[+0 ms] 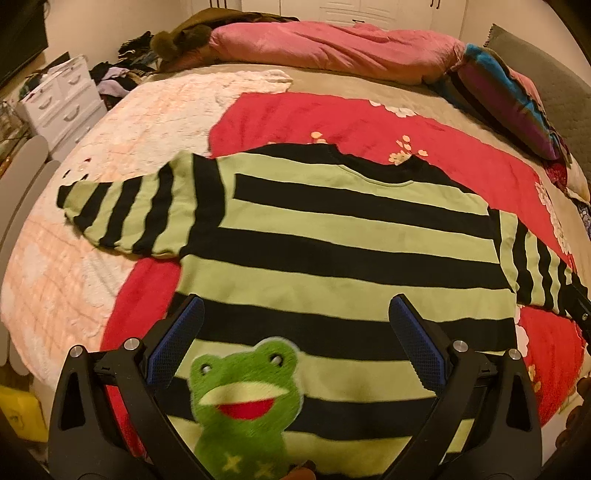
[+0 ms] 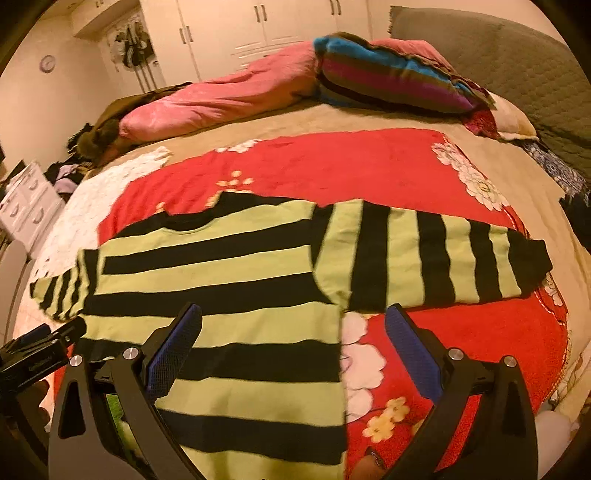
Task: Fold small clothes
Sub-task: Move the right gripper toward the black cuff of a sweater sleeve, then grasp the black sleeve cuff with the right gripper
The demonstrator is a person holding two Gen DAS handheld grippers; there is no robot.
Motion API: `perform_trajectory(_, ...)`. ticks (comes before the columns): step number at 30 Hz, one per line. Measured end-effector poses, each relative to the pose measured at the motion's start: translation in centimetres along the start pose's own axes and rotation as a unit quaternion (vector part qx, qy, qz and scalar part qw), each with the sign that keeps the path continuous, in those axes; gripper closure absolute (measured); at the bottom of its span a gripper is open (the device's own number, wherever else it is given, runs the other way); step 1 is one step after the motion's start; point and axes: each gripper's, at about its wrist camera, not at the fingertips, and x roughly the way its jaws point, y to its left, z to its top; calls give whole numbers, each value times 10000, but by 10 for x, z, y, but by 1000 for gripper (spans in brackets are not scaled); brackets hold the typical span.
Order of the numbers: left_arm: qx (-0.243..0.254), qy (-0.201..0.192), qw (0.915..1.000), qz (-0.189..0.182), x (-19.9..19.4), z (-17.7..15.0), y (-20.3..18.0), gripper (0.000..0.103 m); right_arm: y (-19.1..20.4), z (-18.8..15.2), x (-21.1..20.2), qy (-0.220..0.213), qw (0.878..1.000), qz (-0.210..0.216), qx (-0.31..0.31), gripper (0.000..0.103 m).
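Your left tool (image 1: 295, 314) gapes wide above the sweater (image 1: 332, 236), holding nothing, with the frog patch (image 1: 243, 402) between its fingers. Your right tool (image 2: 293, 321) is equally wide and empty, straddling the sweater's side edge. The sweater lies flat on the red blanket (image 2: 332, 162), sleeves spread.

Bed: a wide bed (image 2: 369, 122) with a beige cover fills the room.
Blanket: a red flowered blanket (image 2: 332, 166) lies spread over the middle.
Far side: a pink quilt (image 1: 332, 44) is bunched along the far edge, a striped pillow (image 2: 391, 81) to its right.
Right: grey quilted headboard (image 2: 498, 55).
Far wall: white wardrobe doors (image 2: 258, 29).
Left: white drawer unit (image 1: 62, 99), clothes heaped beyond it.
Light: warm, yellowish.
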Motion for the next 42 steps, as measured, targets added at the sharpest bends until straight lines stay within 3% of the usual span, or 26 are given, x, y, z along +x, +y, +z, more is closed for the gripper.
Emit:
perform_trajectory(14,310,133,9993,-182,52,-2,-35,9,-93,11,34,17,9942,-795,717,4)
perform_trajectory(21,626,146,9974,-310,73,-11,-44,9,-175,12,36,-72,9799,-1564,1237,4)
perform_trajectory(25,704,218,9965,-382,78,-11,-49,9,-231,8,35,-55,9657,-1900,1771,4)
perform_trajectory(31,785,319,9940,-685,89,-4,-71,9,-288,2,45,9,9507,-2452,1898,4)
perform_trajectory(35,1041,146,9926,-614,98,-13,-83,9,-313,-1,57,89,9484,-2443,2018,4)
perform_trajectory(38,1054,225,9931,-463,110,-25,-76,9,-325,-2,66,194,9497,-2245,2174,4)
perform_trajectory(42,893,179,9938,-632,112,-32,-64,9,-334,-4,71,207,9496,-2037,2374,4)
